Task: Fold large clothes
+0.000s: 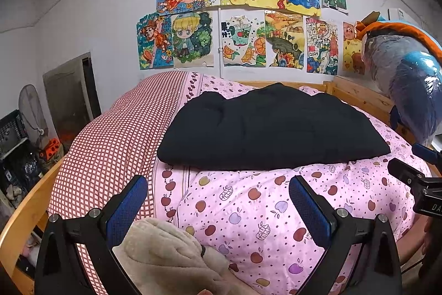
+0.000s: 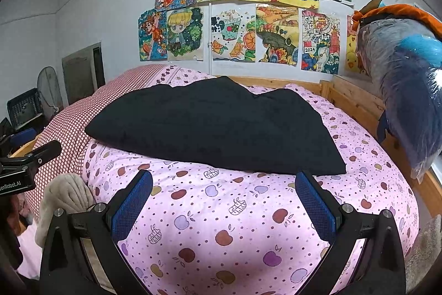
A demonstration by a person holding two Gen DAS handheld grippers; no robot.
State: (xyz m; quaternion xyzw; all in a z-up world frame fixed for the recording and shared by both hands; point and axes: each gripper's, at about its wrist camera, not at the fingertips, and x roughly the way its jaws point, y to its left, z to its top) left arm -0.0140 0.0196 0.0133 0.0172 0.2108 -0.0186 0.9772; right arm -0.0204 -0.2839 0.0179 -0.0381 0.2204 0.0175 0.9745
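A large black garment [image 1: 272, 132] lies folded in a thick flat bundle on the pink apple-print quilt [image 1: 248, 212], well beyond both grippers. In the right wrist view the black garment [image 2: 215, 126] stretches across the middle of the quilt [image 2: 221, 226]. My left gripper [image 1: 218, 201] hangs open over the quilt's near part, with nothing between its blue pads. My right gripper [image 2: 222, 198] is open too, empty, with its right fingertip near the garment's front right corner. Each gripper shows at the edge of the other's view: the right gripper [image 1: 414, 179] and the left gripper [image 2: 25, 165].
A beige fleece cloth [image 1: 168, 259] lies on the near left of the bed, by the left gripper. A red-checked cover [image 1: 110, 145] fills the bed's left side. A wooden bed frame [image 2: 356, 98] rims the bed. A plastic-wrapped bundle [image 2: 408, 90] sits at the right. Drawings cover the wall.
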